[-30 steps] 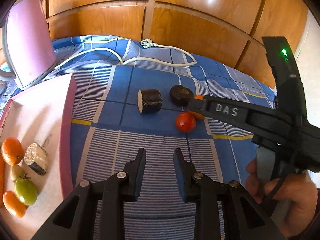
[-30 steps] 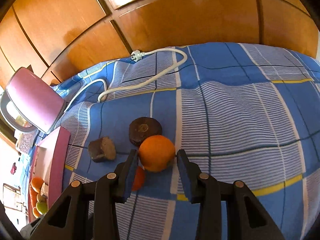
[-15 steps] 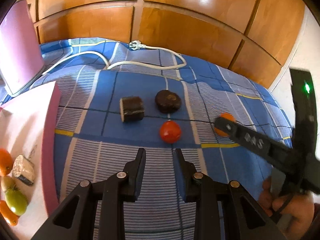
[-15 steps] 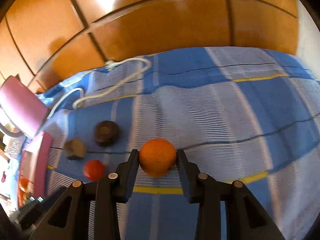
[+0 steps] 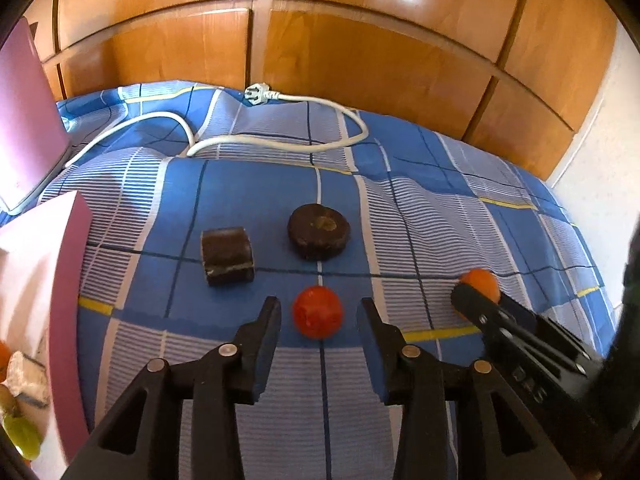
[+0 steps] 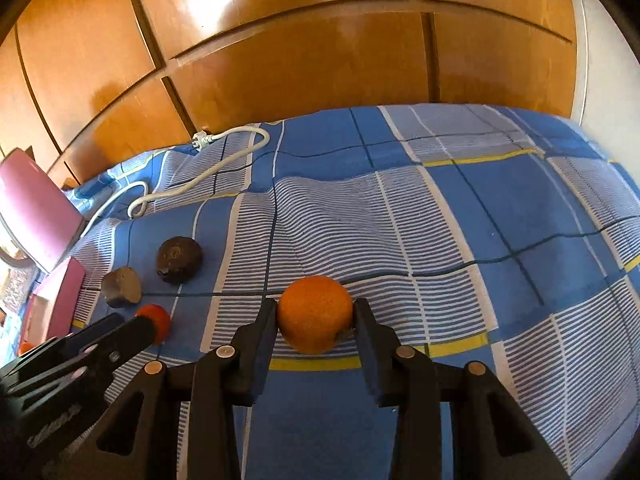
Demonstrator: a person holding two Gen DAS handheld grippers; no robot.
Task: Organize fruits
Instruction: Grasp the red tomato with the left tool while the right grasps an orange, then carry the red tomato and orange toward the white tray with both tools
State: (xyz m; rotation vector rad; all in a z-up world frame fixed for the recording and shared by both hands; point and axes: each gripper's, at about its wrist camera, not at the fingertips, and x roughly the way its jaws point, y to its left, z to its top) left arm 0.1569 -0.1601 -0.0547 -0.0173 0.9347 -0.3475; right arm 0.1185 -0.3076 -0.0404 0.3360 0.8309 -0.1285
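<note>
My right gripper is shut on an orange, held just above the blue checked bedspread; the orange also shows in the left wrist view. My left gripper is open, its fingers either side of a red tomato that lies on the bedspread; the tomato also shows in the right wrist view. Beyond it lie a dark cut block and a dark round disc. A pink tray at the left holds fruits, including a green one.
A white power cable with plug loops across the far bedspread. A pink lid leans at the far left. Wooden wardrobe doors stand behind the bed. The right gripper's black body lies right of my left gripper.
My left gripper has opened wider and moved forward to straddle the tomato. My right gripper has carried the orange away to the right of the other pieces.
</note>
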